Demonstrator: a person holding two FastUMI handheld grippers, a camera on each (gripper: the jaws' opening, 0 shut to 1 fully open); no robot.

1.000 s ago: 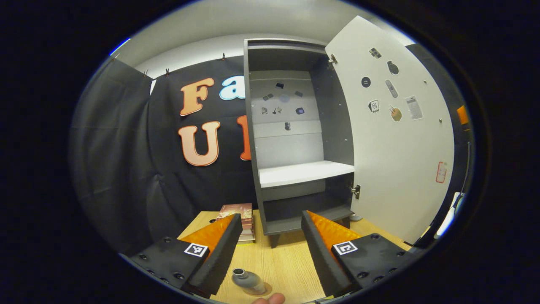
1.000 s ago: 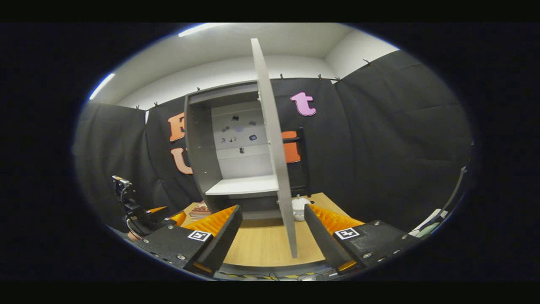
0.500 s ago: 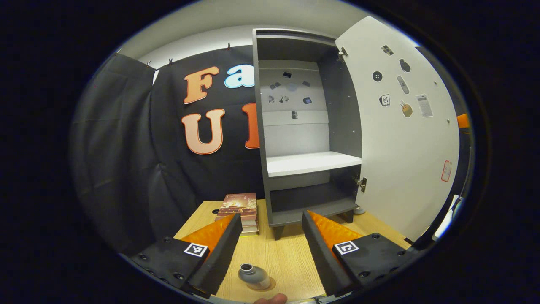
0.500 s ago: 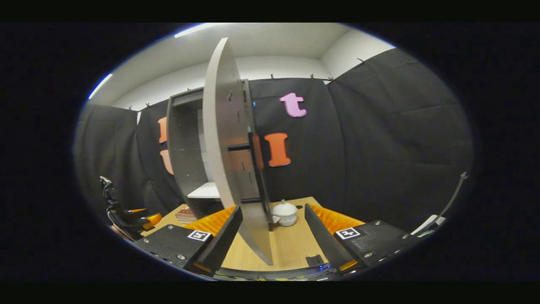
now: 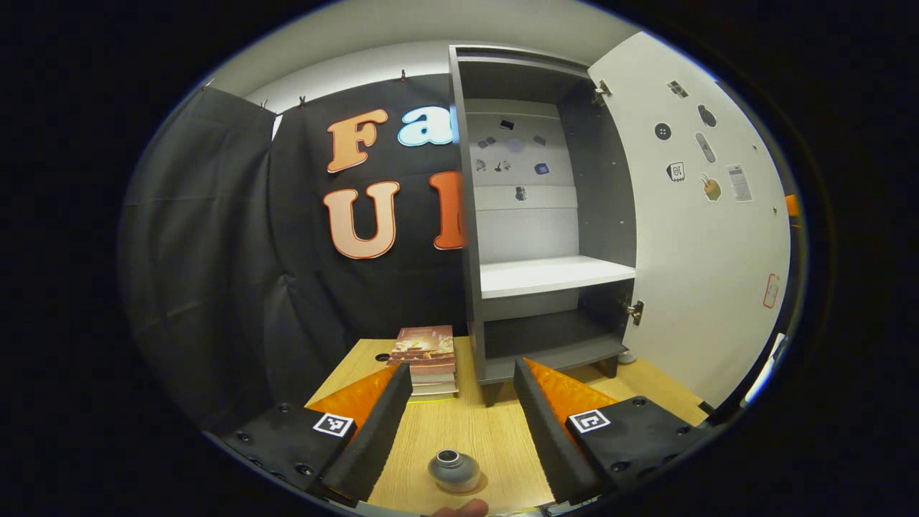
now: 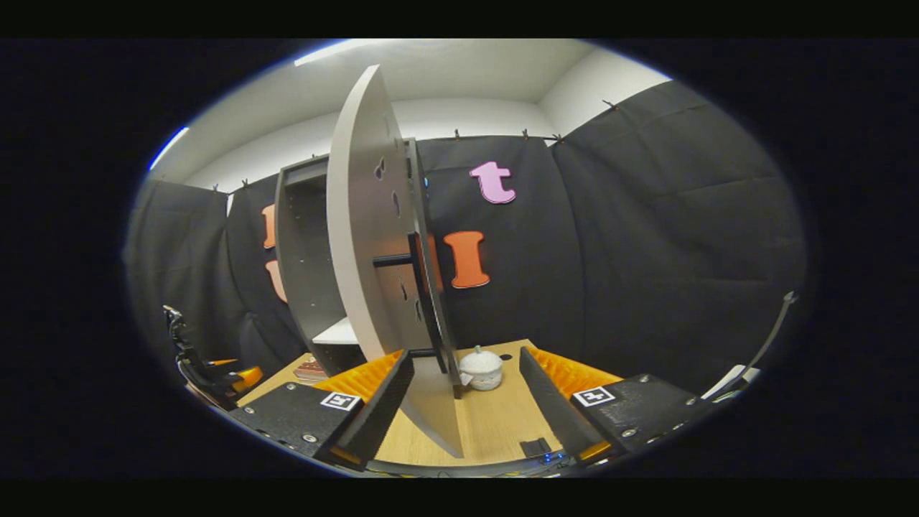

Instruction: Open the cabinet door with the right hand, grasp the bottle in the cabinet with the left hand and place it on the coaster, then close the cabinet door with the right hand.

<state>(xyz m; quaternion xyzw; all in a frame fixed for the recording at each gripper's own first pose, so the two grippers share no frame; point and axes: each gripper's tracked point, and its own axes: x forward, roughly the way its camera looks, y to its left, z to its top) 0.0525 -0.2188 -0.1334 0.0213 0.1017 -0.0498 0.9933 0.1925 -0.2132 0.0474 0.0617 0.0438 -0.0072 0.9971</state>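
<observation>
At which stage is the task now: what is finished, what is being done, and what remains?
Done: the cabinet door stands open, and the bottle is upright on the table, apparently on the coaster, with the open left claw clear of it. The cabinet shelf is bare. In hand: the open right claw sits at the door's edge. Left: closing the door.

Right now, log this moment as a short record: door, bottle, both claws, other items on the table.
cabinet door: swung wide open, seen edge-on between the right claw's fingers
cabinet: white shelf and lower compartment bare
bottle: upright on the wooden table, out of the cabinet, between the left claw's fingers, untouched
coaster: a thin edge seems to show under the bottle, uncertain
left claw: open, holding nothing
right claw: open, fingers either side of the door's edge
other items: stack of books left of the cabinet; white lidded pot behind the door
</observation>
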